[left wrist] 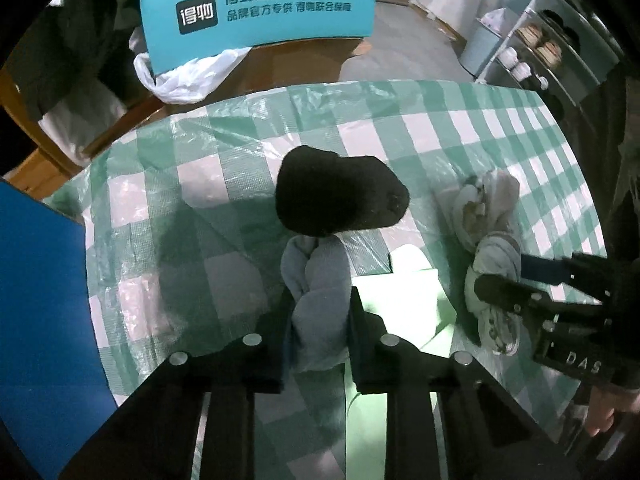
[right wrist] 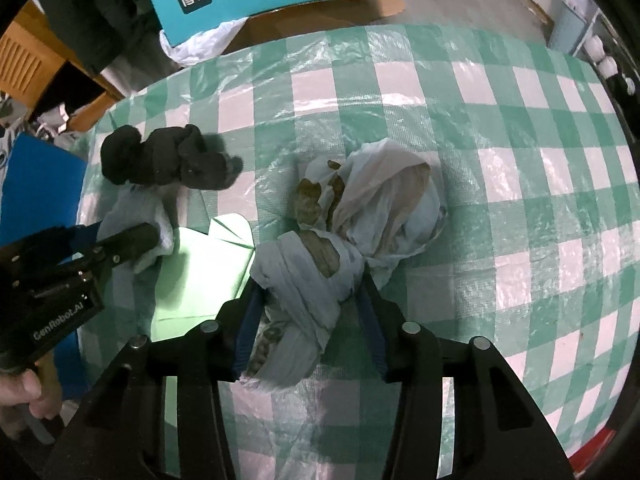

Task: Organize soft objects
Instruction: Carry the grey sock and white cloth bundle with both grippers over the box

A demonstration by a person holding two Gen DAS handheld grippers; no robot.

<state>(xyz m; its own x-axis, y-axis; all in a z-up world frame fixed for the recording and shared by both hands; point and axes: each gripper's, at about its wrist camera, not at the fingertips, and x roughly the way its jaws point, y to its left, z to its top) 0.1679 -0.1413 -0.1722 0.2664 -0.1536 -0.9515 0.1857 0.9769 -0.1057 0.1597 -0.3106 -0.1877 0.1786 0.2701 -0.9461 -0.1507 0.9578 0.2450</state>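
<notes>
Down by the person's hands, the left gripper (left wrist: 320, 312) is clenched on a grey rolled sock bundle (left wrist: 316, 280), its two black fingers pressed against either side of the cloth, which bulges out just beyond the tips. Off to its right, the right gripper (right wrist: 310, 300) grasps the near end of a pale patterned cloth bundle (right wrist: 320, 276), blue-lined fingers squeezing the wrapped neck of it; the looser, fuller half of that same bundle spreads out just ahead of the fingertips and a little to the right. Between the two grippers, touching neither, a light green folded sheet (left wrist: 416, 280) lies flat on the green-and-white checked tablecloth (right wrist: 520, 184). A bare hand (right wrist: 20, 392) shows at the edge of the right wrist view, wrapped round the handle of the left gripper. Just past the grey bundle, touching its far end, sits a black sock bundle (left wrist: 340, 196), dark and lumpy. To the left of the left gripper a blue board (left wrist: 40, 320) covers the table's side. Well beyond everything, off the far edge of the table, a teal box with white lettering (left wrist: 260, 4) rests above a crumpled white plastic bag (left wrist: 188, 76).
</notes>
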